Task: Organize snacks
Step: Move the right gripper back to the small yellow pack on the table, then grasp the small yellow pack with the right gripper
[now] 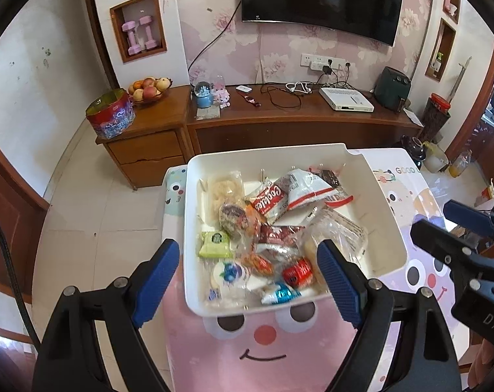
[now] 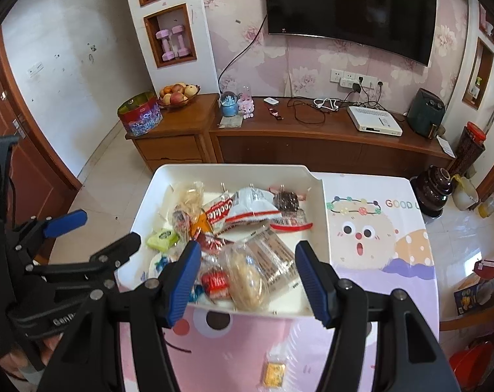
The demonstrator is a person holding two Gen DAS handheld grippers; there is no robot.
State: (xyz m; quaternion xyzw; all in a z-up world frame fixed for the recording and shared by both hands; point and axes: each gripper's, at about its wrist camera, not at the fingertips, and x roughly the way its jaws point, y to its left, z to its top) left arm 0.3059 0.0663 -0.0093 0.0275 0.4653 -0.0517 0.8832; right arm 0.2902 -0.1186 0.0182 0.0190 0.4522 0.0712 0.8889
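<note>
A white plastic bin point(image 1: 382, 202) point(image 2: 323, 215) stands on a small table with a pink cartoon cloth point(image 1: 263, 352) point(image 2: 371, 261). It holds several wrapped snacks: a red and white cookies pack point(image 1: 268, 197) point(image 2: 219, 214), a green packet point(image 1: 214, 245) point(image 2: 162, 238), a clear-wrapped bun point(image 2: 247, 281). My left gripper point(image 1: 247, 281) is open and empty above the bin's near edge. My right gripper point(image 2: 247, 277) is open and empty over the bun. A small yellow wrapped snack point(image 2: 274, 372) lies on the cloth below the right gripper.
A wooden TV cabinet point(image 1: 296, 121) stands behind the table with a fruit bowl point(image 1: 149, 89), a red tin point(image 1: 111, 114), cables and a white box point(image 1: 346, 98). A dark jar point(image 2: 436, 192) and bottles stand on the floor at the right.
</note>
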